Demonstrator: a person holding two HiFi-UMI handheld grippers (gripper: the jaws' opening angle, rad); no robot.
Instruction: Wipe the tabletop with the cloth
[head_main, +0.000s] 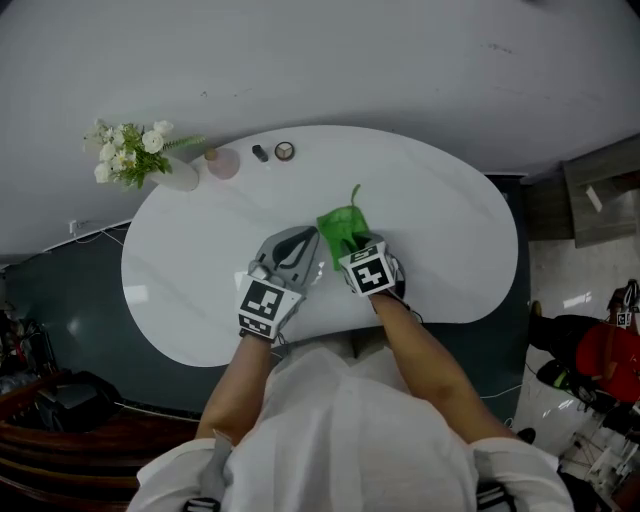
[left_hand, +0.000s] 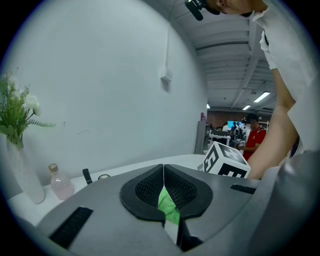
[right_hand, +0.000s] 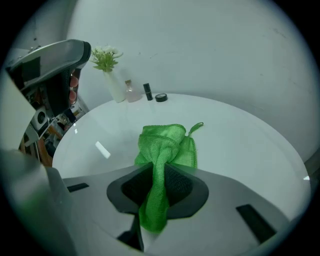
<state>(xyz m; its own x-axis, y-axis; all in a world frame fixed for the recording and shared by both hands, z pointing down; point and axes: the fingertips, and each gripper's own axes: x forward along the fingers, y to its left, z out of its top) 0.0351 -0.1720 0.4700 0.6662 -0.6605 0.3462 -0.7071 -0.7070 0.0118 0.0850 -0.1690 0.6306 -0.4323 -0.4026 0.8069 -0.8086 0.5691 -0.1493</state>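
green cloth (head_main: 343, 228) (right_hand: 165, 145) lies bunched near the middle of the white oval table (head_main: 440, 230), a bit toward the table's near edge. its long axis runs from the near edge toward the far edge. the small hanging loop (head_main: 355, 192) (right_hand: 198, 127) sits at the cloth's far end and points at the table's far edge. the near end is twisted into a narrow strand.

right gripper (head_main: 352, 244) (right_hand: 159, 167) has its jaws clamped on that strand. the strand runs down between the pads, and the rest of the cloth fans out ahead on the table. its marker cube (head_main: 371, 274) sits over the table's near edge.

left gripper (head_main: 306, 240) (left_hand: 163, 167) is just left of the cloth, over the near half of the table. its jaws are pressed together at the tips. some green of the cloth (left_hand: 167, 207) shows through the gap lower down; cannot tell if any of it is pinched.

at the table's far-left edge stands a white vase with white flowers (head_main: 135, 158). next along the far edge is a small pink bottle (head_main: 222, 162), then a small dark object (head_main: 260, 153) and a small round object (head_main: 285, 151).
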